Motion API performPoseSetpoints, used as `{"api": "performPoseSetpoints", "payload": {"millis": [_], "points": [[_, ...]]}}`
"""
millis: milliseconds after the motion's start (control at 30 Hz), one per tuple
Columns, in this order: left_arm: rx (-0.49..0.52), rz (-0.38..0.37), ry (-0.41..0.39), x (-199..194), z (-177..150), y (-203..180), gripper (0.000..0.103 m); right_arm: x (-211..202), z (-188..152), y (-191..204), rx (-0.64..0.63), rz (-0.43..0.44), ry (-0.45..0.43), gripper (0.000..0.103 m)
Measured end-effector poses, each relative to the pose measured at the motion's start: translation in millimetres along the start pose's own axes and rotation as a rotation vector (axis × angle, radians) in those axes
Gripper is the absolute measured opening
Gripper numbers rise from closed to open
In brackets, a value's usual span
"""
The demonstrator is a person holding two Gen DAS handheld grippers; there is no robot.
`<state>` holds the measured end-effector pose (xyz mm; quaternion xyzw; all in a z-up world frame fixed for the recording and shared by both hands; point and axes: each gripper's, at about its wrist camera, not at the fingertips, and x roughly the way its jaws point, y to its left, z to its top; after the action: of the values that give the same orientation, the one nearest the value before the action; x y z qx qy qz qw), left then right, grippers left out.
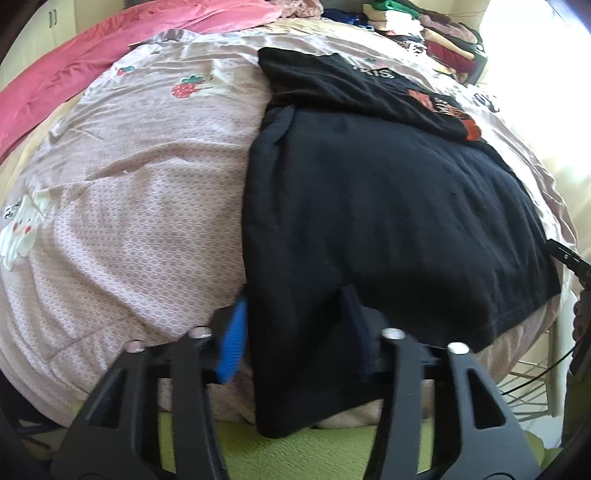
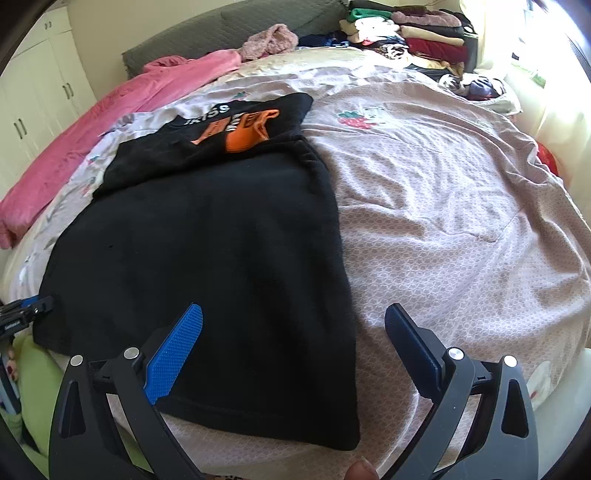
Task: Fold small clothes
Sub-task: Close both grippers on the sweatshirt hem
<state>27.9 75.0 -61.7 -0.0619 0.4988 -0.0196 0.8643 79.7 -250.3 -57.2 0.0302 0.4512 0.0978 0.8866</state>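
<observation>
- The black cotton T-shirt with the orange-and-white chest print [image 2: 207, 236] lies on the bed's pinkish-mauve strawberry-print quilt [image 2: 443, 206]. Its hem end is toward me at the bed's near edge; the printed end is away from me.
- It appears partly folded lengthwise, one long edge forming a doubled fold line. I judge this from the lie of the cloth only.
- The left tool [image 1: 295, 332] is closed down on the near hem corner; cloth is bunched between its blue ribbed pads [image 1: 234, 339], one pad buried under fabric.
- The right tool [image 2: 295, 350] is spread wide, straddling the other near corner, and I see nothing gripped.
- Handling, in my judgement: light, limp, non-slip knit; it will sag and crease if lifted by one corner.
- I advise taking the second hem corner through all layers, then carrying both corners together.
- Stacked folded garments [image 2: 417, 33] sit at the far end of the bed.
</observation>
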Motion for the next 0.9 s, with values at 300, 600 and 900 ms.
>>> {"api": "performPoseSetpoints", "payload": {"millis": [300, 600, 900], "points": [[0.019, 0.013, 0.018, 1, -7, -5, 0.024, -4, -2, 4, 0.005, 0.046, -0.007, 0.067], [0.022, 0.027, 0.031, 4, -8, -12, 0.030, 0, -10, -9, 0.010, 0.047, 0.024, 0.066], [-0.004, -0.008, 0.027, -3, -7, -5, 0.015, 0, -20, -11, -0.019, 0.075, 0.055, 0.013]]}}
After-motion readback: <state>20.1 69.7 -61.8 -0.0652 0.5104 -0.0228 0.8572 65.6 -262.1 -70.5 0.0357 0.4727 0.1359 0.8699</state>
